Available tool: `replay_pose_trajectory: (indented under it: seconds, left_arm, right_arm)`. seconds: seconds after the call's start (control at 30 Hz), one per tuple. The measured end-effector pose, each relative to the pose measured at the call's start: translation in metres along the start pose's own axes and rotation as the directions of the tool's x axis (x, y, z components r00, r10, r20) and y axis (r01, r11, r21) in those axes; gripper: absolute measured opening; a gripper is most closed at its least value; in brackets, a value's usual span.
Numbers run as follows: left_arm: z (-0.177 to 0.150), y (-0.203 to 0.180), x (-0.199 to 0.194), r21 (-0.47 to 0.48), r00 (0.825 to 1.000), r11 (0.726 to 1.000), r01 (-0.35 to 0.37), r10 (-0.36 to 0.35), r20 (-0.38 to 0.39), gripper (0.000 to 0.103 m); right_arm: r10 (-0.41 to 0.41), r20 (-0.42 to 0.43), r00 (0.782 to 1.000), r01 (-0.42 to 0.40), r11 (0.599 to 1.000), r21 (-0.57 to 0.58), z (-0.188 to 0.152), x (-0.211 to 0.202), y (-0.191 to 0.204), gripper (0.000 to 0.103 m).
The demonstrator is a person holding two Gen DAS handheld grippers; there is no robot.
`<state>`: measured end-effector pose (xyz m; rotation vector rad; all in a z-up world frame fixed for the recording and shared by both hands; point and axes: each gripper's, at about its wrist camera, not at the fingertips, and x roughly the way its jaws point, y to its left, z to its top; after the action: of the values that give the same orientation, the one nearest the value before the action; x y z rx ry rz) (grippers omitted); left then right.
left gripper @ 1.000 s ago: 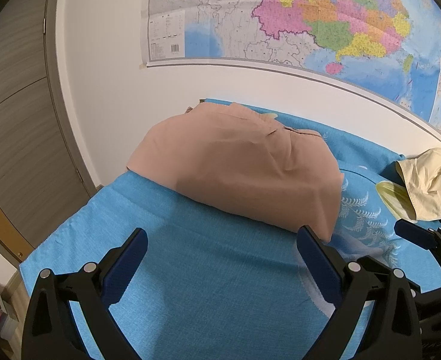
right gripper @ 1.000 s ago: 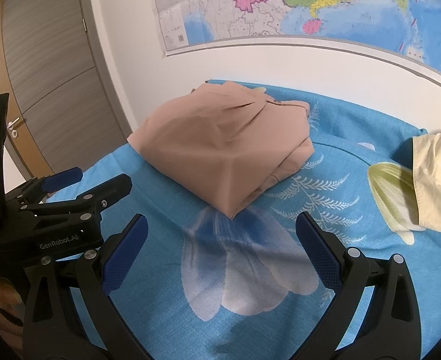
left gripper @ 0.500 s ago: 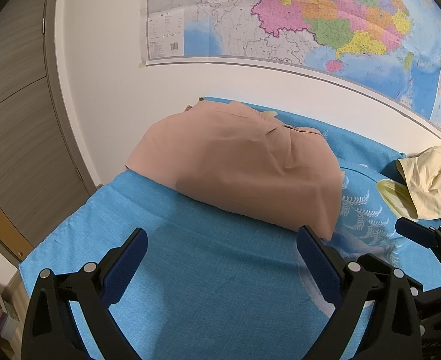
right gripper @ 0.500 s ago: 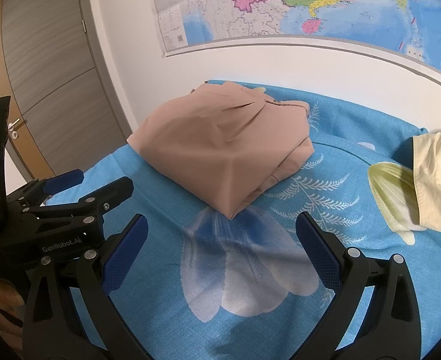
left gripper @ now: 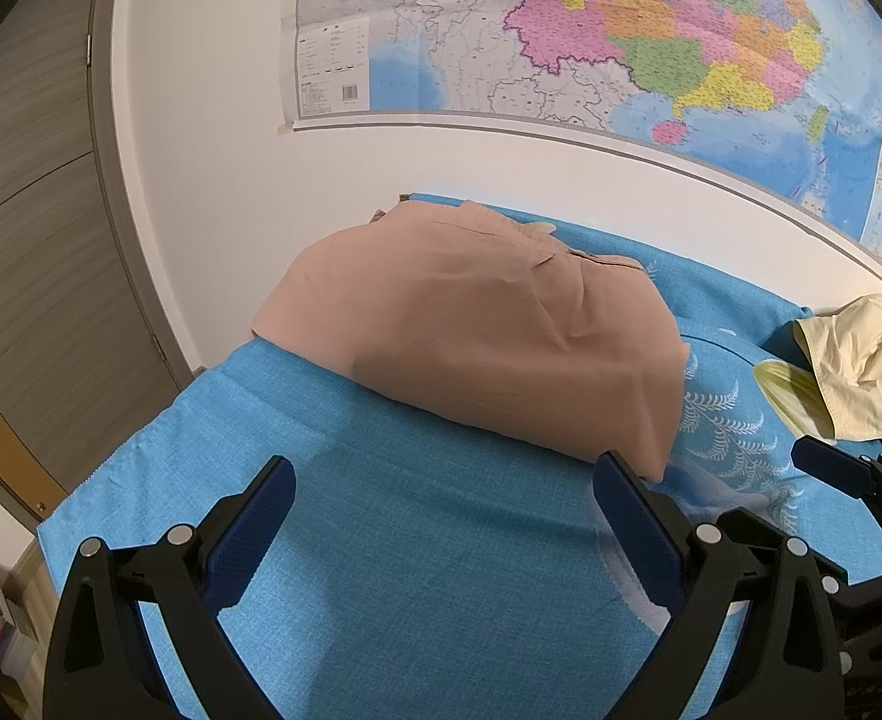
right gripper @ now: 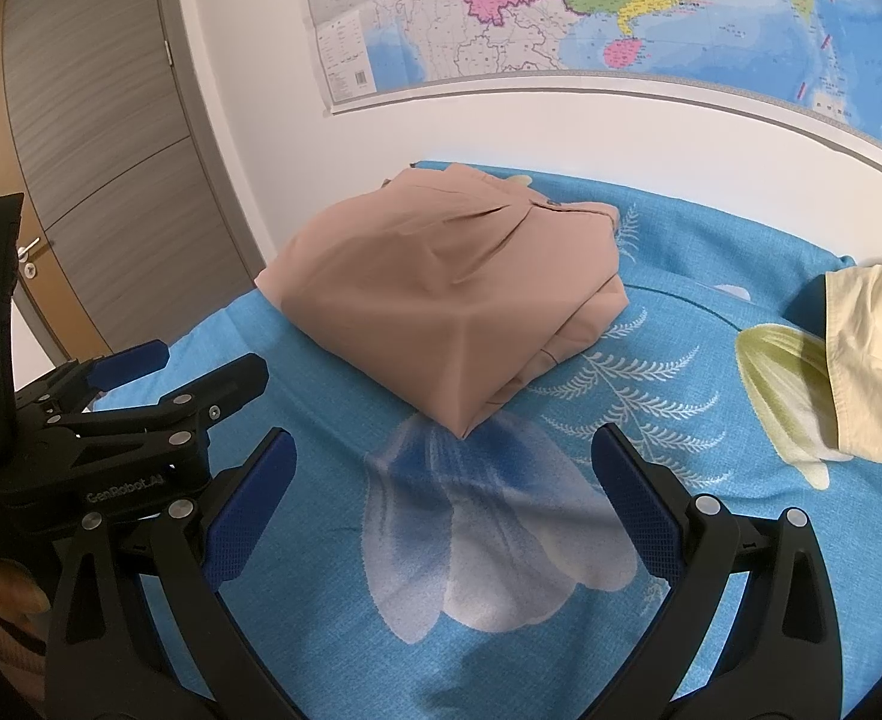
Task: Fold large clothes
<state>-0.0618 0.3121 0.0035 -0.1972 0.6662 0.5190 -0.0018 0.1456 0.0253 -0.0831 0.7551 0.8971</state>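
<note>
Left wrist view. The left hand-held gripper [left gripper: 441, 501] hangs over the near part of a blue cloth [left gripper: 417, 540] with its jaws spread wide and nothing between them. Beyond it lies the tan garment [left gripper: 477, 342], folded into a thick bundle toward the far left of the cloth, close to the white wall [left gripper: 213, 168]; its near right corner sits just past the right fingertip. A pale yellow garment [left gripper: 861, 372] lies crumpled at the far right, well apart from the tan one. The right hand-held gripper [left gripper: 843, 471] shows partly at the right edge. A map [left gripper: 591, 30] hangs on the wall, and a grey door [left gripper: 27, 210] stands to the left.

Right wrist view. The right hand-held gripper [right gripper: 441, 498] is likewise wide open and empty, above a large white flower print [right gripper: 495, 528] on the cloth [right gripper: 681, 360]. The tan garment [right gripper: 441, 288] rests ahead of it, its near corner pointing toward the gap between the fingers but not touching them. The left hand-held gripper [right gripper: 171, 369] appears at the left, open, beside the garment's near left edge. The yellow garment [right gripper: 873, 354] lies at the right edge.
</note>
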Motion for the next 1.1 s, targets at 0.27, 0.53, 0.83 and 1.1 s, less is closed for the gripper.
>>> replay_pose_trajectory:
  seconds: [0.27, 0.53, 0.83, 1.1]
  left_arm:
    - [0.000, 0.001, -0.001, -0.002, 1.000, 1.000, -0.002, 0.002, 0.001, 0.096]
    - [-0.002, -0.001, -0.006, -0.008, 1.000, 1.000, 0.006, -0.006, 0.010, 0.096]
    - [-0.003, -0.015, -0.016, 0.029, 0.998, 0.998, 0.051, -0.052, 0.045, 0.096]
    - [-0.005, -0.047, -0.016, 0.049, 0.991, 0.990, 0.131, -0.131, -0.003, 0.096]
  right_arm:
    - [-0.002, 0.006, 1.000, 0.002, 1.000, 0.000, 0.000, -0.002, 0.002, 0.097]
    - [-0.007, 0.010, 1.000, 0.007, 1.000, 0.000, -0.001, -0.007, 0.003, 0.097]
    - [-0.023, 0.030, 0.999, 0.022, 1.000, 0.010, -0.007, -0.025, -0.005, 0.097]
    - [-0.091, 0.050, 0.995, 0.088, 0.995, 0.048, -0.021, -0.060, -0.029, 0.097]
